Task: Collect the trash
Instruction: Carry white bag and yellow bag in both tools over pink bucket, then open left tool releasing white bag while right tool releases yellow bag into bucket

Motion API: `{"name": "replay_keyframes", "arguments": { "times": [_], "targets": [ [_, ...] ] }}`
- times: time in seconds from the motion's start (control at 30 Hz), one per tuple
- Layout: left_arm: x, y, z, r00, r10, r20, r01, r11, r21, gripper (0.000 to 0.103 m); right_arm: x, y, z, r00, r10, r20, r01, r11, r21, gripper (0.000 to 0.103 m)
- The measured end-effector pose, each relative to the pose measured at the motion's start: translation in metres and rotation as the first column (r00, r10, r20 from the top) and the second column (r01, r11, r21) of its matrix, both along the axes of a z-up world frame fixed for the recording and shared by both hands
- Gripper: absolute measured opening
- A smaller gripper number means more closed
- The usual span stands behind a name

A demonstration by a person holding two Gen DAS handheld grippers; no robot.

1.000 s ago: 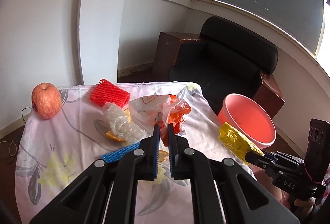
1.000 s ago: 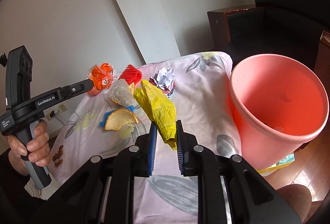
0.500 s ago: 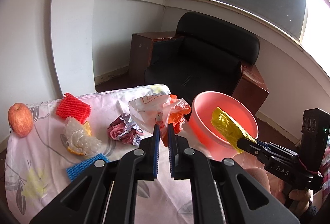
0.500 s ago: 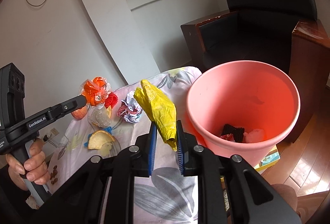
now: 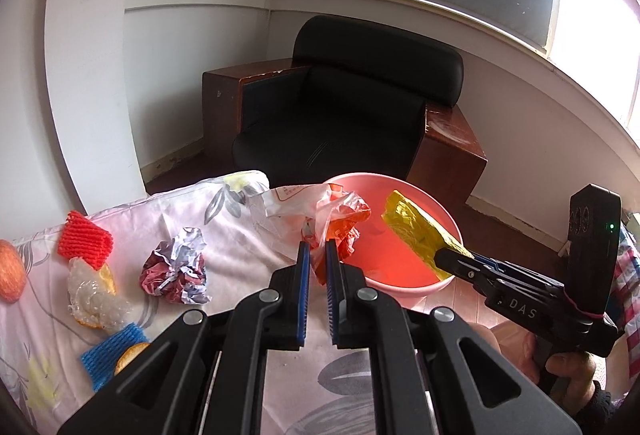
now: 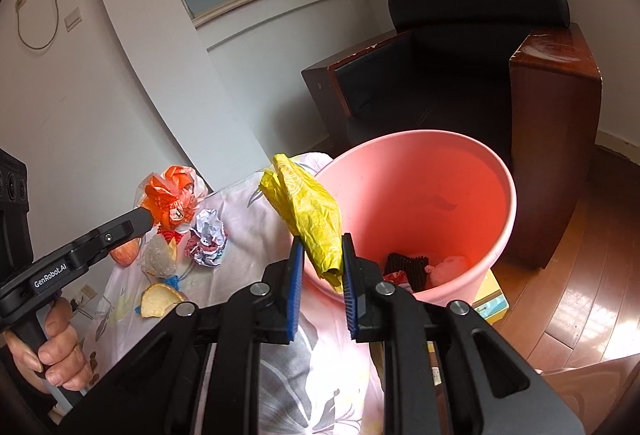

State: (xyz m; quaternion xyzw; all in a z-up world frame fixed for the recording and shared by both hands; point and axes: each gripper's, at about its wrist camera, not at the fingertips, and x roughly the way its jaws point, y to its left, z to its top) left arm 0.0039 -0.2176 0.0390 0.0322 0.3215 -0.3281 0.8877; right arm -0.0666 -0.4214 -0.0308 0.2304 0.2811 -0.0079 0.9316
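My left gripper (image 5: 314, 251) is shut on a crumpled orange-and-clear plastic bag (image 5: 320, 219), held above the table's right edge beside the pink bucket (image 5: 400, 287). In the right wrist view that bag (image 6: 170, 195) hangs at the tip of the left gripper (image 6: 150, 217). My right gripper (image 6: 320, 251) is shut on a yellow plastic bag (image 6: 308, 207), which sticks up at the near left rim of the bucket (image 6: 508, 195). From the left wrist, the yellow bag (image 5: 416, 231) sits over the bucket's mouth. A black scrap (image 6: 408, 267) and pink trash lie inside.
On the floral tablecloth (image 5: 240, 219) lie a crumpled foil wrapper (image 5: 176, 267), a red foam net (image 5: 84, 245), a blue foam net (image 5: 108, 351), peel in clear wrap (image 5: 92, 295) and an apple (image 5: 10, 271). A black armchair (image 5: 344, 115) stands behind the bucket.
Both grippers have swung right, away from the table's middle, with their bags still held. The yellow bag has gone from over the cloth to over the bucket's mouth.
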Motion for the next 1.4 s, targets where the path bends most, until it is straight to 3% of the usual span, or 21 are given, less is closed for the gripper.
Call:
{"name": "replay_keyframes", "arguments": {
  "times": [0.57,0.97,1.4],
  "targets": [
    [0.007,-0.044,-0.01,0.996,-0.087,0.001,0.087,0.996,0.024,0.007,0.006,-0.034,-0.015,0.996,-0.09,-0.028,0.091,0.995,0.043,0.018],
    [0.019,-0.083,-0.029,0.988,-0.141,-0.055,0.143,0.99,0.023,0.007,0.006,-0.061,-0.027,0.985,-0.16,-0.068,0.163,0.985,0.052,0.018],
    [0.033,-0.113,-0.055,0.984,-0.15,-0.09,0.158,0.984,0.084,0.007,0.015,-0.066,-0.032,0.981,-0.172,-0.091,0.177,0.983,0.05,0.018]
  ]
}}
